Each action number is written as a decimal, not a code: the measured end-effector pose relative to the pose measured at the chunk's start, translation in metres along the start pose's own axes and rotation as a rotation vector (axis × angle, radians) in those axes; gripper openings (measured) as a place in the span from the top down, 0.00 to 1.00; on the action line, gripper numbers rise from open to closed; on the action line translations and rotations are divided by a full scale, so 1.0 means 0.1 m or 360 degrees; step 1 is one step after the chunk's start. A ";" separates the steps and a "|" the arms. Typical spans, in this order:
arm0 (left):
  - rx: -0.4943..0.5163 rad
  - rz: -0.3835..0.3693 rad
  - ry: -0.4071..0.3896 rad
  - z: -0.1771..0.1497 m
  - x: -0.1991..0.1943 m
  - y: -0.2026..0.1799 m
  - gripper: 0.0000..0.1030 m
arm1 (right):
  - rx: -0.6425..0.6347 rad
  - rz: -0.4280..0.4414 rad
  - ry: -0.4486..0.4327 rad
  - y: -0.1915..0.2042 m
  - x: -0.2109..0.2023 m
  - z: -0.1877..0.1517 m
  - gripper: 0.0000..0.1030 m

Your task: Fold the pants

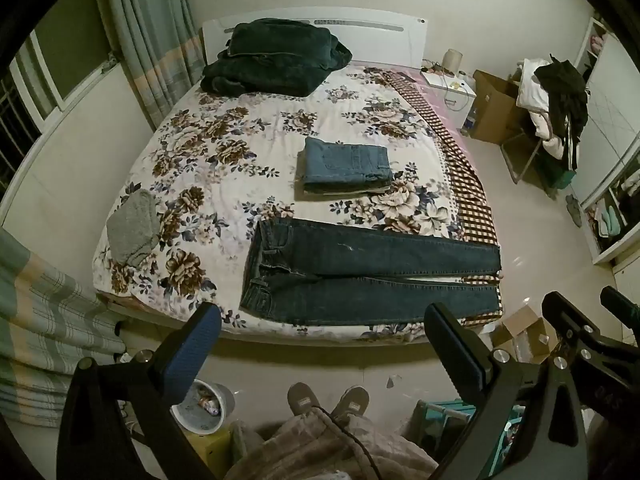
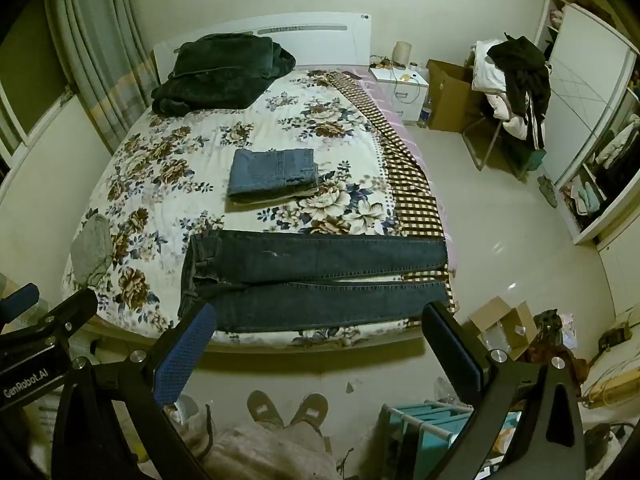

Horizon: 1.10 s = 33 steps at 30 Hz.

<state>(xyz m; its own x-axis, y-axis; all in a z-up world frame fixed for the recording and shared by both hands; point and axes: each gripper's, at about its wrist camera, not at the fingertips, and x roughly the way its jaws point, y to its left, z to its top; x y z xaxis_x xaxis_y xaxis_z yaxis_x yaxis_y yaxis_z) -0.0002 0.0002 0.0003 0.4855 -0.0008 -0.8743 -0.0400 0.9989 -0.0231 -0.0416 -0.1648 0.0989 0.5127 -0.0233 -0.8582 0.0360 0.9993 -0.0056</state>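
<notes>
We are standing at the foot of the bed (image 1: 224,152), looking down over it, and the jeans (image 1: 372,276) are lying flat across its near edge. They are dark blue denim, spread out full length, the waistband sitting to our left and the two legs running side by side off to the right, the cuffs reaching the bed's right edge over the checked sheet (image 1: 464,184). A narrow gap is showing between the legs, and a small pale scuff is marking the far leg. From the right wrist view the jeans (image 2: 316,280) are looking just the same, smooth and not yet folded.

We are holding the left tool (image 1: 320,360) wide open above the floor, short of the bed, gripping nothing. The right tool (image 2: 316,356) is hanging wide open as well, empty, its blue pad overlapping the waist corner of the jeans in the picture; whether it is touching the cloth, we cannot tell.

Further up the bed, a folded pair (image 1: 346,166) of lighter blue jeans is sitting in a neat stack, well apart from ours. A dark blanket (image 1: 272,58) is heaped by the headboard, and a grey cloth (image 1: 134,226) is lying near the left edge.
</notes>
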 end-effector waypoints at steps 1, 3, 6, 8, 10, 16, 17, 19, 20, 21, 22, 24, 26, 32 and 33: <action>0.0001 0.0000 0.0000 0.00 0.00 0.00 0.00 | 0.0000 -0.0001 0.0001 0.00 0.00 0.00 0.00; 0.0001 0.0001 0.0002 0.00 0.00 0.00 0.00 | 0.0001 0.0000 0.0004 0.00 0.01 0.01 0.00; 0.0000 0.0001 0.0004 0.00 0.00 0.00 0.00 | 0.0002 0.0000 0.0006 0.00 0.02 0.01 0.00; -0.0001 0.0002 0.0003 0.00 0.00 0.00 0.00 | 0.0001 -0.0003 0.0007 0.00 0.02 0.01 0.00; 0.0001 0.0002 0.0004 0.00 0.00 0.00 0.00 | 0.0002 -0.0002 0.0008 -0.01 0.03 0.01 0.00; 0.0000 0.0001 0.0010 0.00 0.00 0.00 0.00 | 0.0001 -0.0004 0.0008 -0.01 0.03 0.02 0.00; 0.0000 0.0003 0.0009 0.00 0.00 0.00 0.00 | 0.0002 -0.0001 0.0009 -0.01 0.03 0.02 0.00; -0.0001 0.0003 0.0008 0.00 0.00 0.00 0.00 | 0.0002 -0.0002 0.0011 -0.01 0.04 0.03 0.00; -0.0001 0.0001 0.0010 0.00 0.00 0.00 0.00 | -0.0001 -0.0003 0.0011 -0.01 0.04 0.03 0.00; 0.0001 0.0002 0.0009 0.00 0.00 0.00 0.00 | 0.0002 -0.0002 0.0012 -0.01 0.04 0.04 0.00; 0.0002 0.0003 0.0008 0.00 0.00 0.00 0.00 | 0.0003 -0.0003 0.0014 0.00 0.05 0.04 0.00; -0.0001 0.0000 0.0014 0.00 0.00 0.00 0.00 | 0.0001 -0.0001 0.0016 0.00 0.05 0.04 0.00; -0.0001 0.0003 0.0012 0.00 0.00 0.00 0.00 | 0.0000 -0.0001 0.0016 -0.02 0.04 -0.01 0.00; -0.0003 -0.0001 0.0013 0.00 0.00 0.00 0.00 | 0.0002 -0.0002 0.0018 -0.03 0.03 -0.02 0.00; -0.0002 0.0000 0.0014 0.00 0.00 0.00 0.00 | 0.0001 -0.0003 0.0018 -0.03 0.03 -0.03 0.00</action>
<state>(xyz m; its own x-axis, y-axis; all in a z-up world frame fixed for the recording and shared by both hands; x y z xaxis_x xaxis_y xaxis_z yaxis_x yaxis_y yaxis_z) 0.0000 0.0001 0.0003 0.4779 -0.0014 -0.8784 -0.0411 0.9989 -0.0240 -0.0427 -0.1679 0.0952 0.5028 -0.0249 -0.8640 0.0375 0.9993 -0.0070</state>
